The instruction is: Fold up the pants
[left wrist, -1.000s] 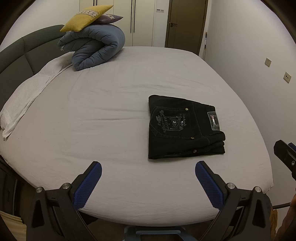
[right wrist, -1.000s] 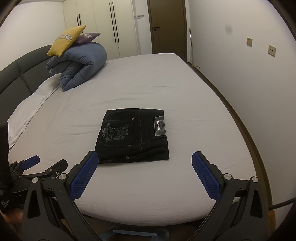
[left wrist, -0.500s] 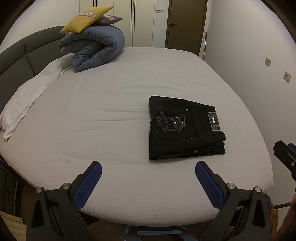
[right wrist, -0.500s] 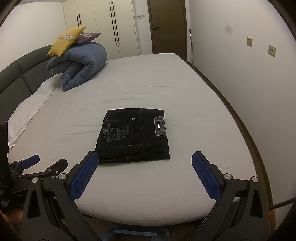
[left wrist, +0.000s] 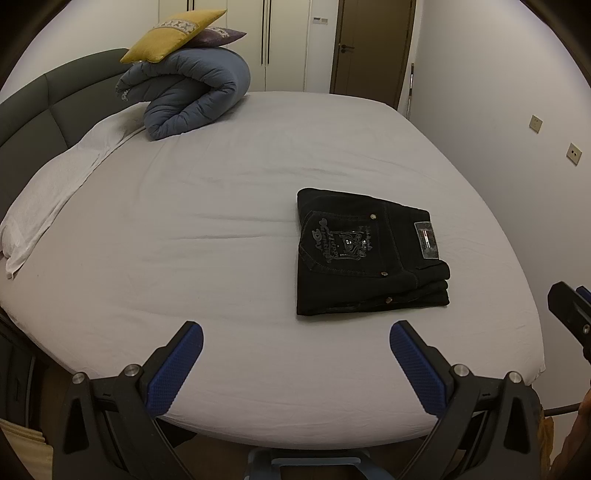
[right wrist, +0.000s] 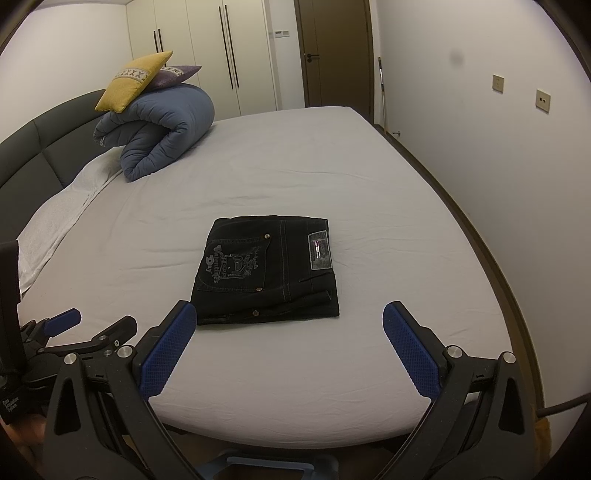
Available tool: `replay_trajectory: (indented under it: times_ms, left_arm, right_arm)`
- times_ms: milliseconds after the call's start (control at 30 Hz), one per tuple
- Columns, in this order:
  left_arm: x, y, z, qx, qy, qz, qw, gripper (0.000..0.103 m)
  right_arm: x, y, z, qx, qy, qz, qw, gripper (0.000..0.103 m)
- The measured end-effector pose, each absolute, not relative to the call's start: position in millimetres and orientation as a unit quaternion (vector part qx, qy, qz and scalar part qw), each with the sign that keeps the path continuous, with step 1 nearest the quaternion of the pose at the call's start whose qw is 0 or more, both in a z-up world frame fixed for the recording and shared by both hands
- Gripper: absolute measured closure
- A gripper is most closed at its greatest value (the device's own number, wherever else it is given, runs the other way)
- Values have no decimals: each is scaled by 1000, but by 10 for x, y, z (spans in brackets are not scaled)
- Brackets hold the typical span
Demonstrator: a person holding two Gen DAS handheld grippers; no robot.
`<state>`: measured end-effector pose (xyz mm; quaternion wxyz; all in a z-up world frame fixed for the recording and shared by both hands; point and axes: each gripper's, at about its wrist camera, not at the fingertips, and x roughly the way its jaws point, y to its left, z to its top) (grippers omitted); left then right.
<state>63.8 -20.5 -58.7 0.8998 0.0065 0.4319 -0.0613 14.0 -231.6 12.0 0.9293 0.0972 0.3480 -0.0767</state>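
Black pants lie folded into a compact rectangle on the white bed sheet, back pocket print and waist label facing up. They also show in the right wrist view. My left gripper is open and empty, held back over the near edge of the bed, left of the pants. My right gripper is open and empty, just in front of the pants. The left gripper also shows at the left of the right wrist view.
A rolled blue duvet with a yellow cushion and a purple one sits at the far left by the dark headboard. A white towel lies along the left side. A wall runs close on the right.
Both grippers have barely moved; the view shifts very slightly. The pants lie unchanged.
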Motion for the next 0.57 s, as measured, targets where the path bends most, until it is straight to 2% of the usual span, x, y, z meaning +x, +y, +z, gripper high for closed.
replay_trajectory:
  times_ms: [567]
  left_arm:
    - [598, -238, -600, 17, 426, -58, 902, 0]
  right_arm:
    - [127, -2249, 106, 99, 350, -73, 929, 0]
